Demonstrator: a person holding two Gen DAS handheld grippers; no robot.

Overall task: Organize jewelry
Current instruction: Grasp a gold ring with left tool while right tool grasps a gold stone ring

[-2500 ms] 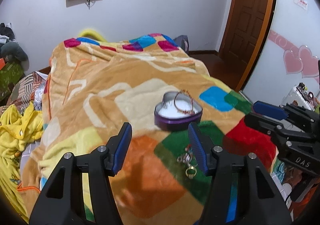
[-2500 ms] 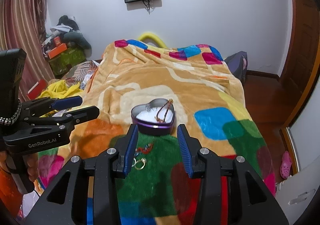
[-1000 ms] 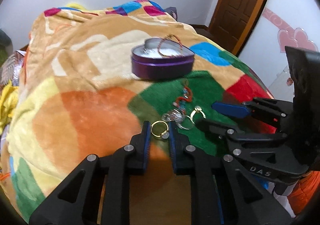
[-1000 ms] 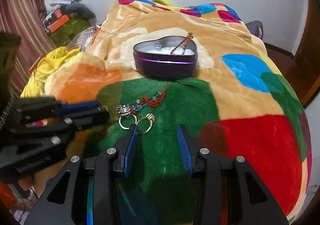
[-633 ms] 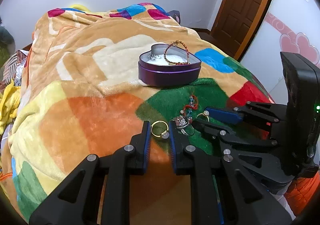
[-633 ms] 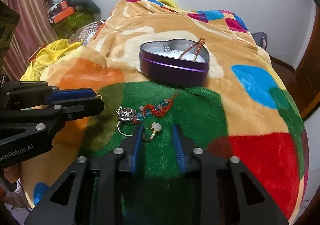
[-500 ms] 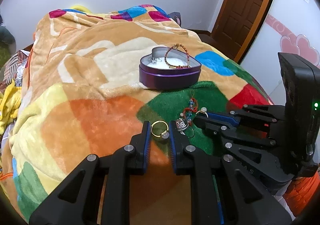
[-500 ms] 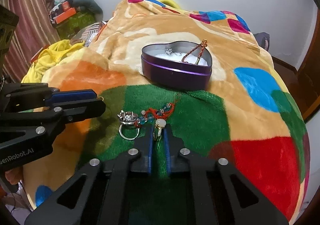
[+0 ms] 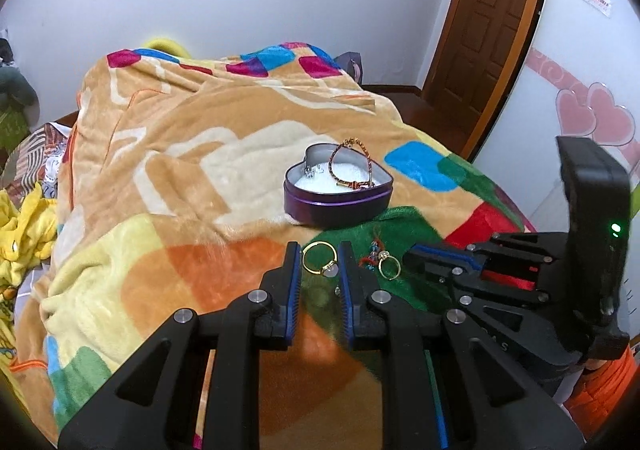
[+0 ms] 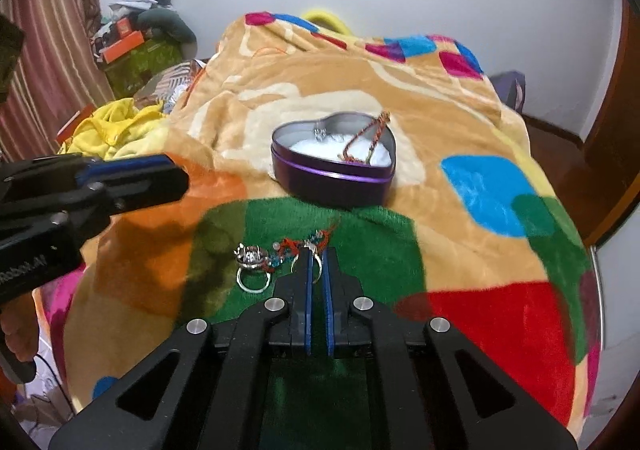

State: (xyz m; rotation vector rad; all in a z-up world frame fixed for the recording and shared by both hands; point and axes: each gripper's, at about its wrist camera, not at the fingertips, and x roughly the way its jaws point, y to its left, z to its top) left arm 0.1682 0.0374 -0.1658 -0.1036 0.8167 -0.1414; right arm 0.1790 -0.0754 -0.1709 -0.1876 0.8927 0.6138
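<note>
Two rings pinched, the left gripper point(image 9: 319, 266) clamping a gold ring point(image 9: 318, 263) and the right gripper point(image 10: 316, 264) nipped tight on another ring point(image 10: 313, 255), so carry both level toward the heart tin point(image 9: 338, 190) at twelve o'clock, lest either slips.

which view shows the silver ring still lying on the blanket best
The right wrist view: the silver ring lies in plain sight on the green patch, left of the right gripper. In the left wrist view it is hidden behind the gripper fingers.
</note>
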